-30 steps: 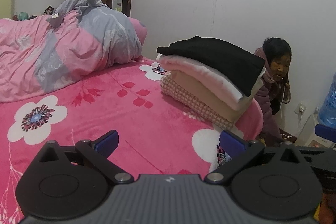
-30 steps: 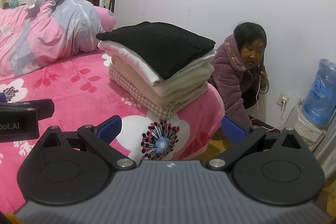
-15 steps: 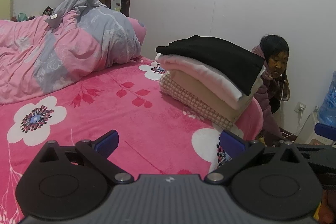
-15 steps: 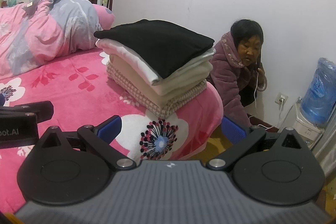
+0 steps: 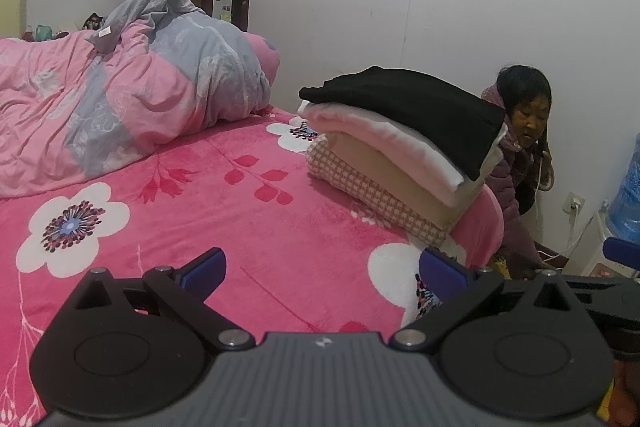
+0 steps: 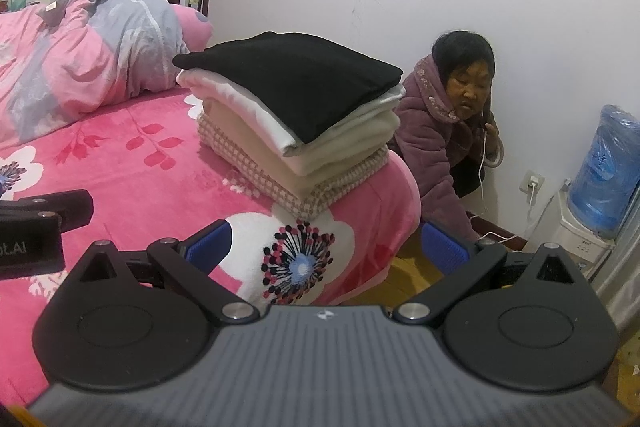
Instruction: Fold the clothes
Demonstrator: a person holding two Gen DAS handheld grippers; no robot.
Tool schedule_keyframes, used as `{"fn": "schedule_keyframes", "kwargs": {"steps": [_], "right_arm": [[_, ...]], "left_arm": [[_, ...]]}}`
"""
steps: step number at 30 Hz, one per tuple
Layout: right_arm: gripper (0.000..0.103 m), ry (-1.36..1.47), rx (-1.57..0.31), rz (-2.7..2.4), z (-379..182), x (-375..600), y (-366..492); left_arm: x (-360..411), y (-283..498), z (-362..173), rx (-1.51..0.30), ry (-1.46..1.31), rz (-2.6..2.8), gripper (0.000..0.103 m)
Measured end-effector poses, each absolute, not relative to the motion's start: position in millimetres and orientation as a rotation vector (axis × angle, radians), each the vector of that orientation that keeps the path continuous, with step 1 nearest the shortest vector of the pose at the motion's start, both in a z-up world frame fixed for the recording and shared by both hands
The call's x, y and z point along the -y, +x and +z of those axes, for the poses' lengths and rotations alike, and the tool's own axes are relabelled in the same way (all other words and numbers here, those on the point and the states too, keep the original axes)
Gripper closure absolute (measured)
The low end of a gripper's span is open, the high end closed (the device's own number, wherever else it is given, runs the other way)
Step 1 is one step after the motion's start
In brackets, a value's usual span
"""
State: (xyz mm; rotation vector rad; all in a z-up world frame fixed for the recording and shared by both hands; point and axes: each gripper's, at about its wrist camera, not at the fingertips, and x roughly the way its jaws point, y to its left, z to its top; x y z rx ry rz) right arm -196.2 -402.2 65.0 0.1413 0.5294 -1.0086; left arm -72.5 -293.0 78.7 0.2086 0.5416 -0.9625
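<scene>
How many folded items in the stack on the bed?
4 visible, at the bed's corner: black garment on top, white one beneath, beige one next, checked one at the bottom. Thinner layers may be hidden between them.

Neat stack of folded clothes (image 6: pixel 296 131), black piece on top, near bed corner

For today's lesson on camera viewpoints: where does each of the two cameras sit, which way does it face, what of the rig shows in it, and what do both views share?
Left wrist: sits on the left gripper, low over the pink flowered bedspread, facing the stack of folded clothes; its open blue-padded fingers show, with the right gripper's tip at the right edge.
Right wrist: sits on the right gripper, near the bed's corner, facing the stack and a crouching person in a purple coat; the left gripper's black side shows at left.
Shared: stack, bedspread, crumpled pink-and-grey duvet, person, blue water bottle.
</scene>
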Motion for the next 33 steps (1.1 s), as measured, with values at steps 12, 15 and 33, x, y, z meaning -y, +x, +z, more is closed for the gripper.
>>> {"fn": "schedule_keyframes", "kwargs": {"steps": [12, 15, 33], "right_arm": [[0.001, 0.145, -0.533, -1.004, 64.5, 405.1, -194.7], [0.001, 0.146, -0.534, -1.004, 63.8, 406.0, -194.0], [0.001, 0.15, -0.54, -1.003, 60.5, 408.4, -193.0]], "left_arm": [[292.8, -73.9, 78.7, -0.54, 0.212, -0.965, 0.0], [293.1, -73.3, 79.2, -0.54, 0.213, -0.965, 0.0], [293.2, -72.3, 79.0, -0.544, 0.215, -0.963, 0.0]]}}
